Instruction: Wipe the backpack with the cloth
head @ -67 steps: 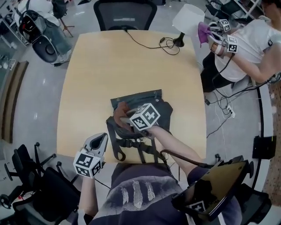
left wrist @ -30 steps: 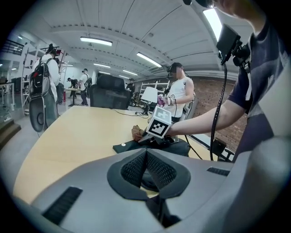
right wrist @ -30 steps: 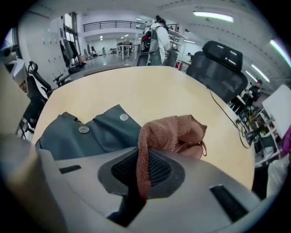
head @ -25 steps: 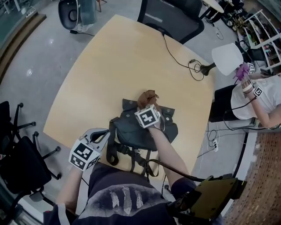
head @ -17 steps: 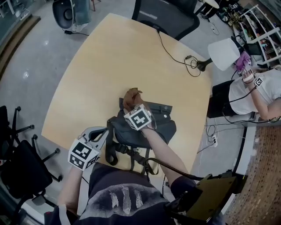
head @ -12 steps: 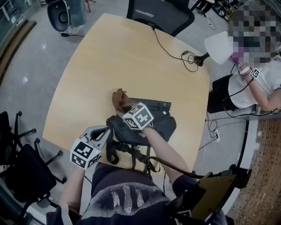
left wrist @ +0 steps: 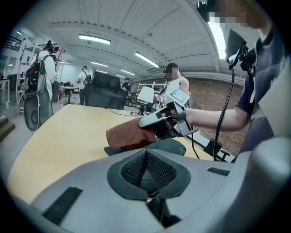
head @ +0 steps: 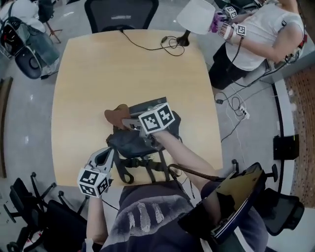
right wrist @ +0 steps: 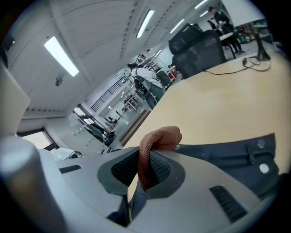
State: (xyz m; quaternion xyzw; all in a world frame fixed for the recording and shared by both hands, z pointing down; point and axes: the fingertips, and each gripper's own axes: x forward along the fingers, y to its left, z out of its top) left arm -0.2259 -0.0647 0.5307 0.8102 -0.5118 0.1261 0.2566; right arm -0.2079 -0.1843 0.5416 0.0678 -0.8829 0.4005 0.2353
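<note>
I see a pale wooden table (head: 98, 74) on glossy grey floor (head: 24, 128), a black office chair (head: 120, 12) at its far end, and a white lamp (head: 197, 17) whose black cable (head: 147, 47) trails over the top. Strip lights (left wrist: 94, 39) line the white ceiling; one wall (left wrist: 207, 93) is brick.

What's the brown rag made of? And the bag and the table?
The cloth looks like soft woven fabric: it folds limply in the right gripper. The backpack looks like dark matte fabric, maybe nylon: it slumps and creases. The table has a smooth pale wood-look top, possibly laminate.
</note>
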